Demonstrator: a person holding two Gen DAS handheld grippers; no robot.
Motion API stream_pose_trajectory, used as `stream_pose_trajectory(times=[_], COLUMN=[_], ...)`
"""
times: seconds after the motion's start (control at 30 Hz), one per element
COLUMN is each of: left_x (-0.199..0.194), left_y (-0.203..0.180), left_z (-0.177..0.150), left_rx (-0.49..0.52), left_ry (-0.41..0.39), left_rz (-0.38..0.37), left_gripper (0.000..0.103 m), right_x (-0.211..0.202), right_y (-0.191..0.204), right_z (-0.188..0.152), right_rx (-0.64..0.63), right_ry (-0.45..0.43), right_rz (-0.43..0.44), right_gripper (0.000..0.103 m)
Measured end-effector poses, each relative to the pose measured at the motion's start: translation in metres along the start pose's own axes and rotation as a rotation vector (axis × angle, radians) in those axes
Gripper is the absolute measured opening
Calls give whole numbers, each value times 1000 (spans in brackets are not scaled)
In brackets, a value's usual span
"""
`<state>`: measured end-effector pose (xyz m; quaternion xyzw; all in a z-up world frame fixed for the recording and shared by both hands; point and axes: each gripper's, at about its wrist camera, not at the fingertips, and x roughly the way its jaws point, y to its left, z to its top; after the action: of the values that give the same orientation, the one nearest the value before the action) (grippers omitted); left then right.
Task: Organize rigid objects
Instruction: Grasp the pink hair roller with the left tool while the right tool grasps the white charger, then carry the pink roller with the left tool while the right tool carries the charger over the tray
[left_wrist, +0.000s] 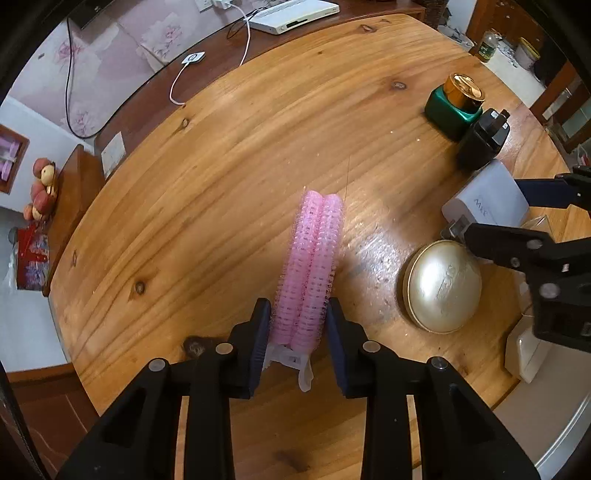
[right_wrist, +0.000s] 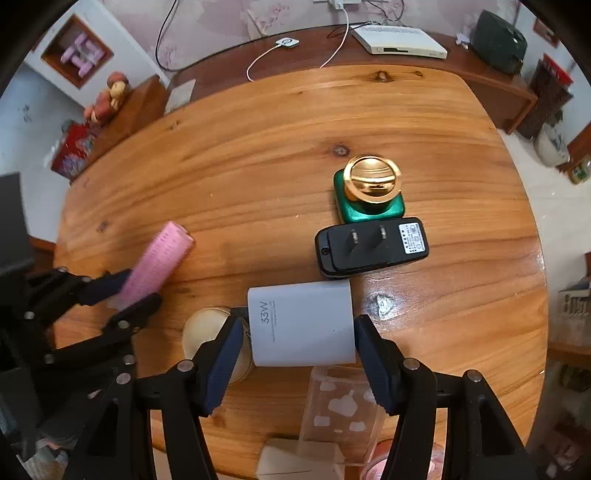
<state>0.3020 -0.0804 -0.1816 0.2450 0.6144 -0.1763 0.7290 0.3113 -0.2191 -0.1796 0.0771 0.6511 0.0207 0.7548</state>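
A pink hair roller (left_wrist: 310, 266) lies lengthwise on the wooden table (left_wrist: 221, 166), and my left gripper (left_wrist: 298, 314) is shut on its near end, both pads pressing its sides. The right wrist view shows the same roller (right_wrist: 159, 262) at the left, held in the left gripper (right_wrist: 129, 291). My right gripper (right_wrist: 298, 332) is shut on a white 33W charger (right_wrist: 301, 325), one pad against each of its sides. In the left wrist view that charger (left_wrist: 484, 199) sits at the right between the right gripper's (left_wrist: 487, 210) fingers.
A green jar with a gold lid (right_wrist: 369, 192) and a black plug adapter (right_wrist: 369, 247) stand just beyond the charger. A pearl round compact (left_wrist: 443, 284) lies beside it. A clear box with white hearts (right_wrist: 340, 410) sits at the near table edge.
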Motion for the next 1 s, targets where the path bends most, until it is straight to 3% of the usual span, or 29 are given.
stream_pose_trajectory(times=[0.3,0.53,0.8,1.0], left_x=[-10,-45,-108,-161], left_y=[-4,4,3,-5], left_z=[-16,-27,-51,-74], left_rx=[-71,-122,-165,-188], left_ry=[7,-57,-134,-187], left_rz=[-50,-57,-55,-55], left_gripper=[31,31,31,31], right_x=[5,-12,-67,-135], right_y=[8,-5,-13,4], right_z=[4,-10,-34,-65], right_rx=[-13,27,31,-34], right_ry=[23,-6,-98,-205], right_rz=[-56,9,72,114], right_gripper=[57,57,57,57])
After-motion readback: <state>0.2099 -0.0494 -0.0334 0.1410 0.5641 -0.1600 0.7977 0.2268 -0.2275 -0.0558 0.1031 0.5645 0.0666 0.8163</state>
